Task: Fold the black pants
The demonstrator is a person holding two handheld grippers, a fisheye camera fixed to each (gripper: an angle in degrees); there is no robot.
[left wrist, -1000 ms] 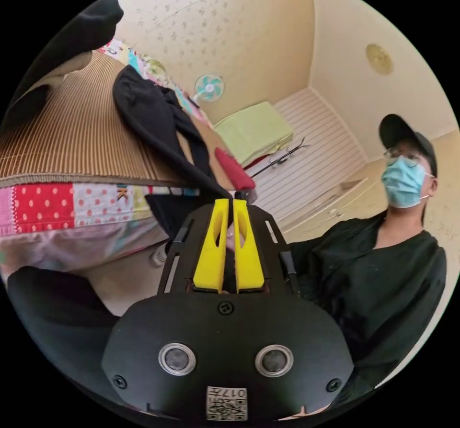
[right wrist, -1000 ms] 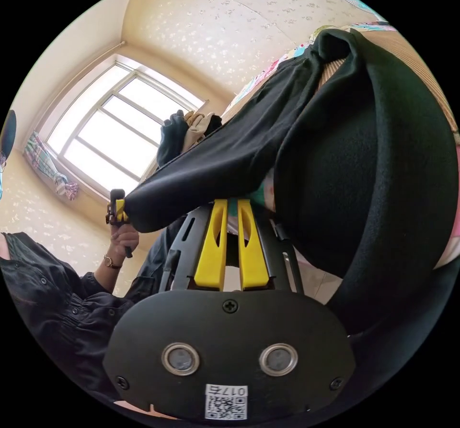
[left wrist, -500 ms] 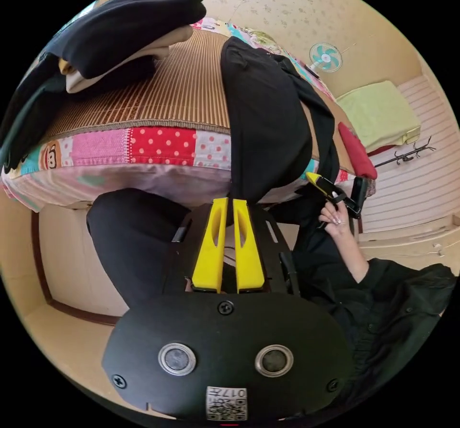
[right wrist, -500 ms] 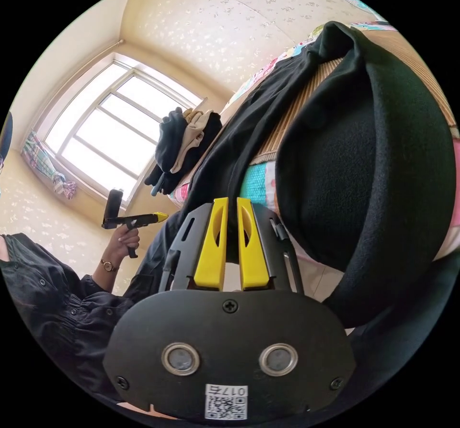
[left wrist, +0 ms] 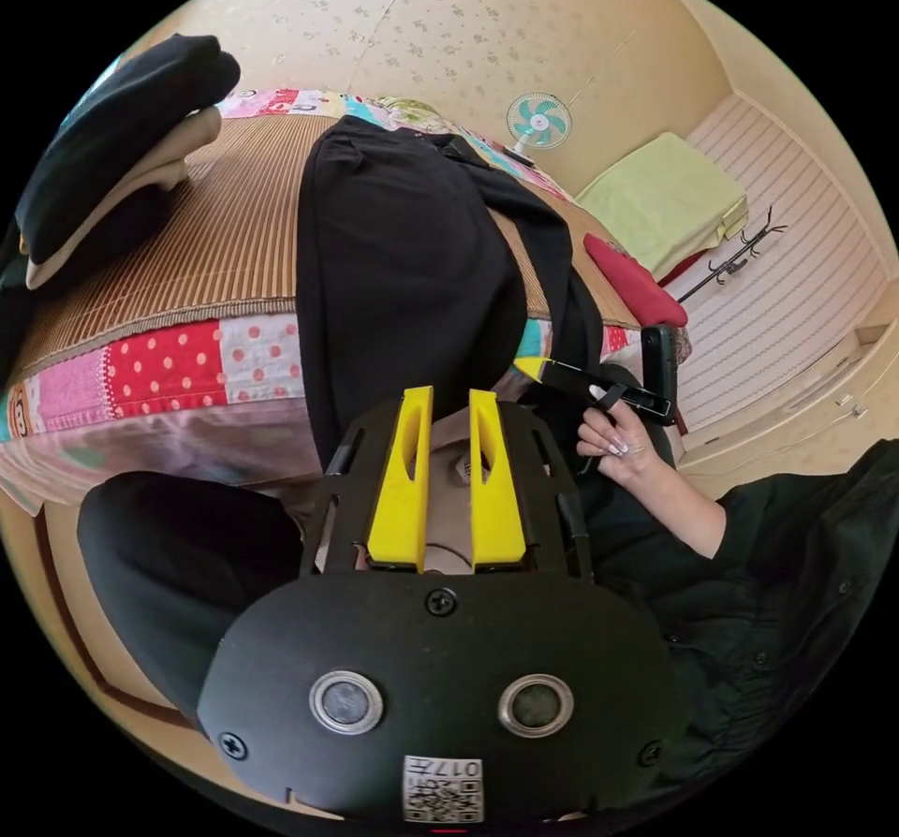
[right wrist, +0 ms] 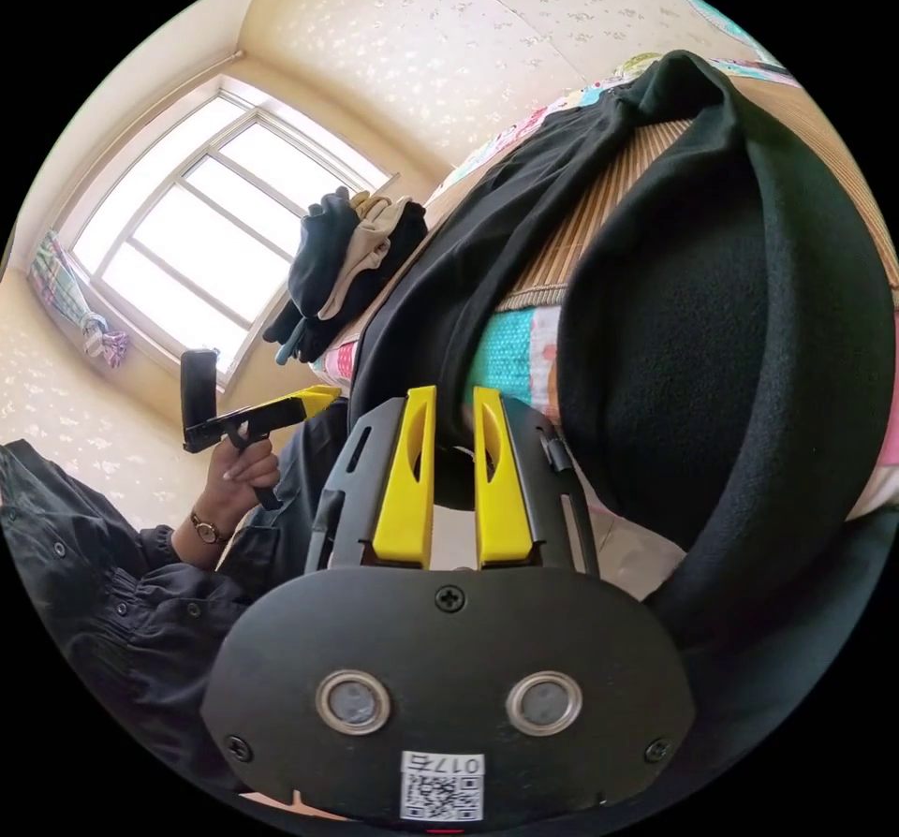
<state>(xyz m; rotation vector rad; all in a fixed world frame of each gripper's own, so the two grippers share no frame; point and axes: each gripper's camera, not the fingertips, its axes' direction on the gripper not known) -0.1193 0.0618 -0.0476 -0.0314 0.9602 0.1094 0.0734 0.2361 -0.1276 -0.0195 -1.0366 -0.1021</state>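
Note:
The black pants (left wrist: pixel 403 256) lie across the striped mat and hang over the bed's near edge. My left gripper (left wrist: pixel 448 399) stands open just below the hanging cloth, with nothing between its yellow jaws. In the right gripper view the pants (right wrist: pixel 740 313) bulk large on the right, and one leg (right wrist: pixel 487 247) runs down the bed's side. My right gripper (right wrist: pixel 453 397) is open beneath that leg, its jaws parted. A hand holds the right gripper (left wrist: pixel 599 386) beside the pants. Another hand holds the left gripper (right wrist: pixel 257 416) at the left.
A stack of folded clothes (left wrist: pixel 112 154) sits at the bed's far end, in front of the window (right wrist: pixel 178 256). The patchwork quilt edge (left wrist: pixel 169 369) runs under the mat (left wrist: pixel 225 219). A red pillow (left wrist: pixel 637 285), green bedding (left wrist: pixel 665 200), a fan (left wrist: pixel 538 121) and a coat rack (left wrist: pixel 730 256) stand beyond.
Both pairs of jaws, nearly closed on the black cloth before, have parted and the pants hang free over the bed's edge. The left camera has swung.

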